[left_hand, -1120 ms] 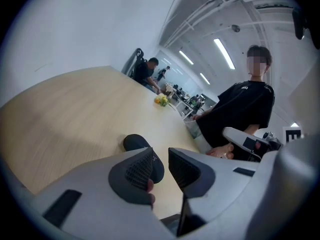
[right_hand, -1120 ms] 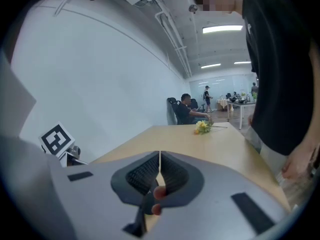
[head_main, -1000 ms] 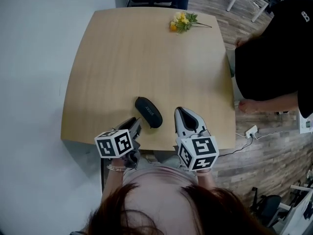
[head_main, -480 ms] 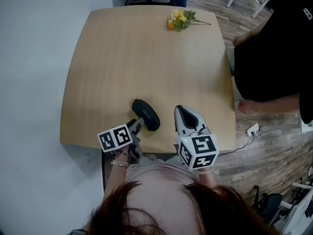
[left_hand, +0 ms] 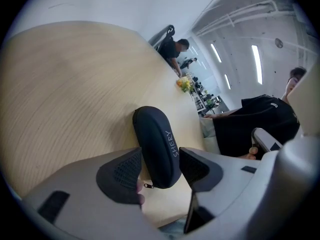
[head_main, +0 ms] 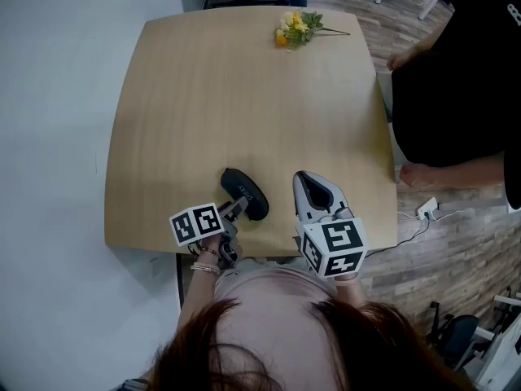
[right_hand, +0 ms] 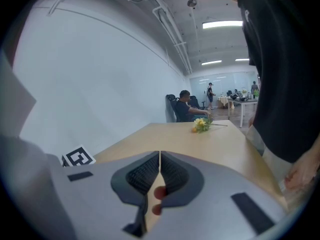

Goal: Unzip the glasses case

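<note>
A black zipped glasses case (head_main: 244,193) lies near the front edge of the wooden table (head_main: 228,96). My left gripper (head_main: 238,208) is at its near end. In the left gripper view the case (left_hand: 156,139) has its near end between the two pads, with a gap showing at the left pad (left_hand: 125,171), where the small zip pull (left_hand: 148,186) sticks out. The left gripper (left_hand: 160,156) is open and its jaws have just been opening. My right gripper (head_main: 313,187) hovers to the right of the case, apart from it. In its own view the right gripper (right_hand: 159,159) is shut with nothing in it.
A small bunch of yellow flowers (head_main: 295,31) lies at the table's far edge. A person in black (head_main: 456,80) stands at the right side of the table. A white power strip (head_main: 425,210) lies on the wooden floor at the right.
My left gripper has come down and forward, so its jaws now stand around the near end of the case. The right gripper has hardly moved.
</note>
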Motion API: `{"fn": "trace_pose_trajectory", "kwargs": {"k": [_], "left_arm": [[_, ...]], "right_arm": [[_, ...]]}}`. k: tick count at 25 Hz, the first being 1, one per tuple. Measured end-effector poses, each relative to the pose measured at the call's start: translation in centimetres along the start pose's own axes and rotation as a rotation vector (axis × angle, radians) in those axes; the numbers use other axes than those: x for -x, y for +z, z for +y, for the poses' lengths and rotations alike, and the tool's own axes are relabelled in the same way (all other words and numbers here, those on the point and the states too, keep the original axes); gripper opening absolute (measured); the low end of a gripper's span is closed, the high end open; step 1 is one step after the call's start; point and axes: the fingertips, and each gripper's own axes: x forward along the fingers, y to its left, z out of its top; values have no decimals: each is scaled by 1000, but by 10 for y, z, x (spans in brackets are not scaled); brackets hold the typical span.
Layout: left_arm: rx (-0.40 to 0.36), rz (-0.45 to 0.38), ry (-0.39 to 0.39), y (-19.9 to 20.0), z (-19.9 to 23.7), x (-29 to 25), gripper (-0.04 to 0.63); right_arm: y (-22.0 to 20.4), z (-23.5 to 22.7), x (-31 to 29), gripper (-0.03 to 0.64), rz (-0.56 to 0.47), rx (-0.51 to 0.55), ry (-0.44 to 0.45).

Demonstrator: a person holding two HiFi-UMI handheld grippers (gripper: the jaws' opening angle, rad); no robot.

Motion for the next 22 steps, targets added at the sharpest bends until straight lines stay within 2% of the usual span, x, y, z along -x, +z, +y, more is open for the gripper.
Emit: {"fn": "trace_pose_trajectory", "kwargs": {"k": [13,22], "left_arm": [[63,68,-20,-7,2,-25,259],[41,113,-15,-7,-7,-40,281]], "right_arm": [[-5,-18,0,14,8,-16,-36],[-8,-28,0,14,13,-28,-49]]}}
